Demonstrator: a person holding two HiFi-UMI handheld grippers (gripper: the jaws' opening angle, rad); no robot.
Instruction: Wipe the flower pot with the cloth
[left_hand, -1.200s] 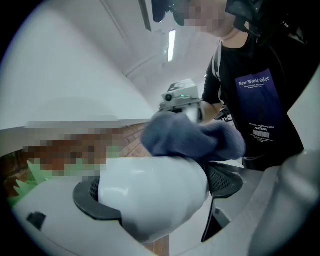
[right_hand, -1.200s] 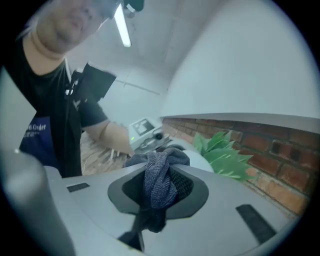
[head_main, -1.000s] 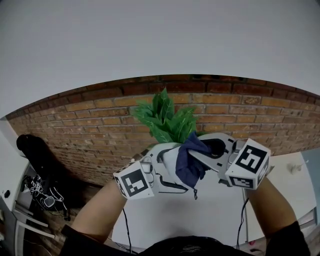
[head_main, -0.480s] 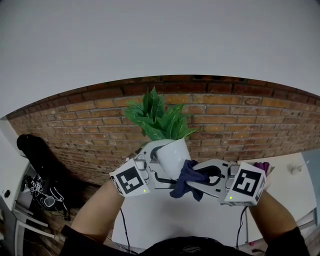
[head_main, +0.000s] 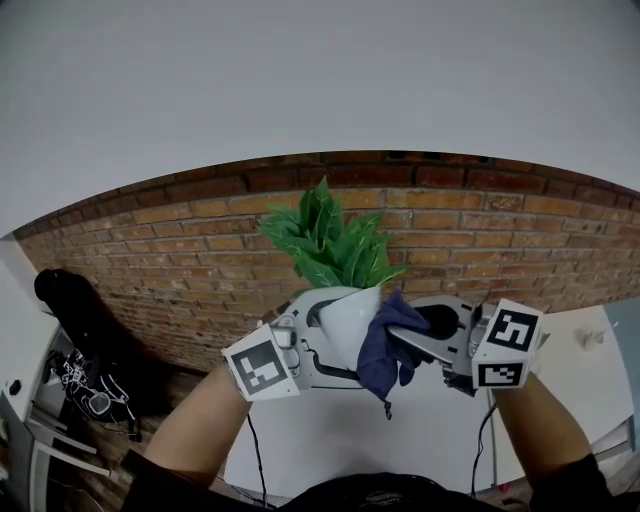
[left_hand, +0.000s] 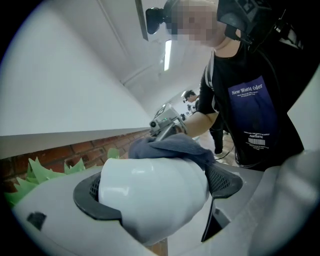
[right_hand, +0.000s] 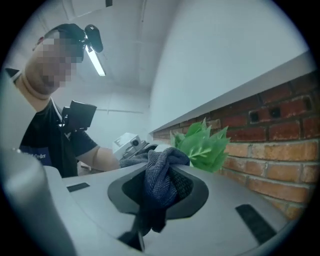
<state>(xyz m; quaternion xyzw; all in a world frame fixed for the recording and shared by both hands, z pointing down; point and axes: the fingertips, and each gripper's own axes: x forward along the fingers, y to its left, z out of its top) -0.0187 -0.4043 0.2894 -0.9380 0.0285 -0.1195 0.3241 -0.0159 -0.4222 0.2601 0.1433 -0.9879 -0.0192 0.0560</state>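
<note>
As left gripper (head_main: 328, 342) clamps flower pot (head_main: 348, 318), cloth (head_main: 385, 345) touches it.

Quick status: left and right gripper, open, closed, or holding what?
Left gripper: closed on the white flower pot.
Right gripper: closed on the dark blue cloth.

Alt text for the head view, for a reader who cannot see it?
The left gripper holds up a white flower pot with green leaves before a brick wall, while the right gripper presses a dark blue cloth against its side.
</note>
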